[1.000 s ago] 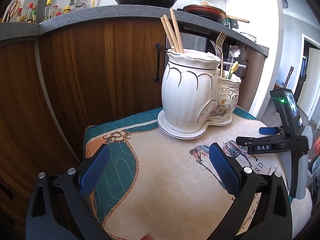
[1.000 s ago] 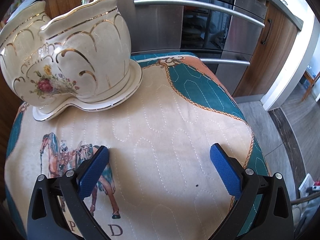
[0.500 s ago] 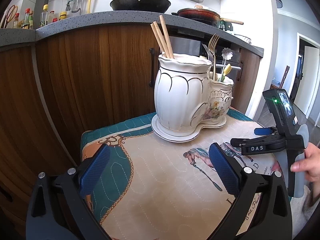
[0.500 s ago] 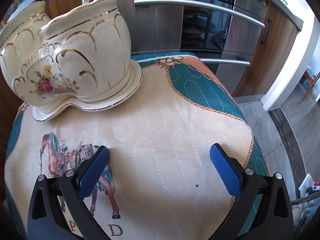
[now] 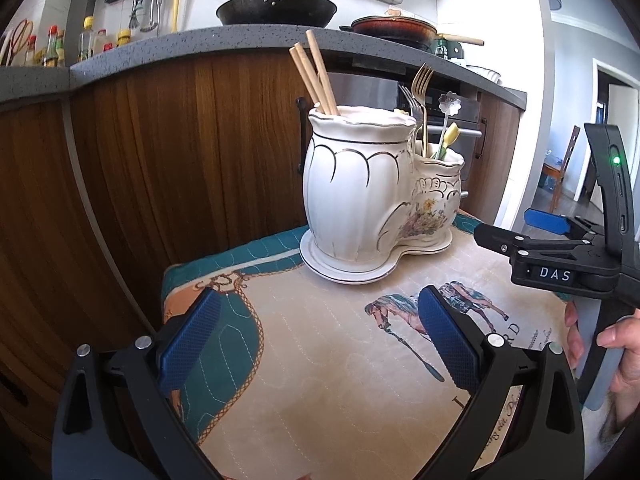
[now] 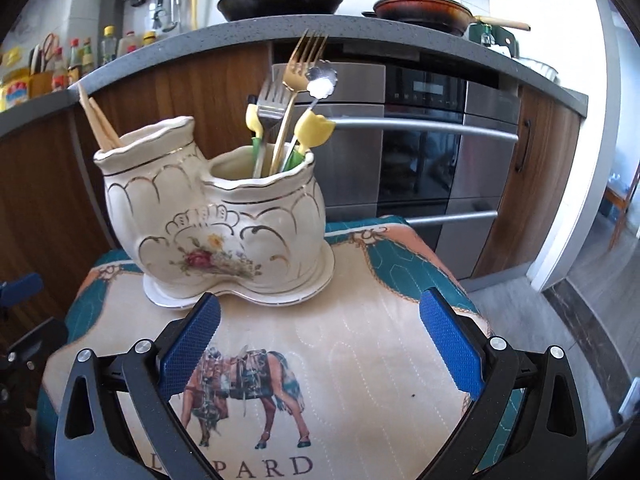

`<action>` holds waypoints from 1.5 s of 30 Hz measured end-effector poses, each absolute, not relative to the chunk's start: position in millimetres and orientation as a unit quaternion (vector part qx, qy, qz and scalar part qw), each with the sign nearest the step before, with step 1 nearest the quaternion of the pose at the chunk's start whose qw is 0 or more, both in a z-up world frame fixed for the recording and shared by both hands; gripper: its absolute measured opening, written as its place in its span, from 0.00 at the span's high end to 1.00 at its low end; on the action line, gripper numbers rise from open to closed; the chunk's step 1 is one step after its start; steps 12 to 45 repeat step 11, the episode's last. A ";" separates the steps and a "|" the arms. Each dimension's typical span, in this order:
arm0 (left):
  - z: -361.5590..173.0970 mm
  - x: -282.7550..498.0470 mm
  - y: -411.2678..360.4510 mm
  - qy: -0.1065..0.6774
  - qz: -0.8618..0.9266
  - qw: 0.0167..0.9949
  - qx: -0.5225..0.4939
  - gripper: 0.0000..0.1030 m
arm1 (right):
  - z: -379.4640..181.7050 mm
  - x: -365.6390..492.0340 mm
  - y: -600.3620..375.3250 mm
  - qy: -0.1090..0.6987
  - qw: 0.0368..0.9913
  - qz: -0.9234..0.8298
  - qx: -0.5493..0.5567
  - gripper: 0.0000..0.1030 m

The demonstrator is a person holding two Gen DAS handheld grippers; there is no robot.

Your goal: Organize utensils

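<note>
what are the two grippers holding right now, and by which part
Nothing. The left gripper and right gripper both have open, empty jaws above the cloth.

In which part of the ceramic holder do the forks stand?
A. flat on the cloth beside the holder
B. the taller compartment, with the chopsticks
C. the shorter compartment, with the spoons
C: in the right wrist view the gold fork and silver fork rise from the shorter compartment, while the chopsticks stand in the taller one.

Cream gold-trimmed floral holder, horse-print teal-bordered cloth
</note>
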State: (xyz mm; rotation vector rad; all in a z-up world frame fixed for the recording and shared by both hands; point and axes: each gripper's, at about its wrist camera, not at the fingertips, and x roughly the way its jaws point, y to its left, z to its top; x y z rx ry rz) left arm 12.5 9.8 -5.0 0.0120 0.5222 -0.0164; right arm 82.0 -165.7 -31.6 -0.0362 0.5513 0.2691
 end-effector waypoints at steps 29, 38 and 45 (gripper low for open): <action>-7.3 14.7 11.7 0.265 -0.011 0.964 -0.006 0.05 | -15.0 56.4 -151.9 0.185 0.970 0.144 -0.064 0.04; -7.3 14.7 11.7 0.265 -0.011 0.964 -0.006 0.05 | -15.0 56.4 -151.9 0.185 0.970 0.144 -0.064 0.04; -7.3 14.7 11.7 0.265 -0.011 0.964 -0.006 0.05 | -15.0 56.4 -151.9 0.185 0.970 0.144 -0.064 0.04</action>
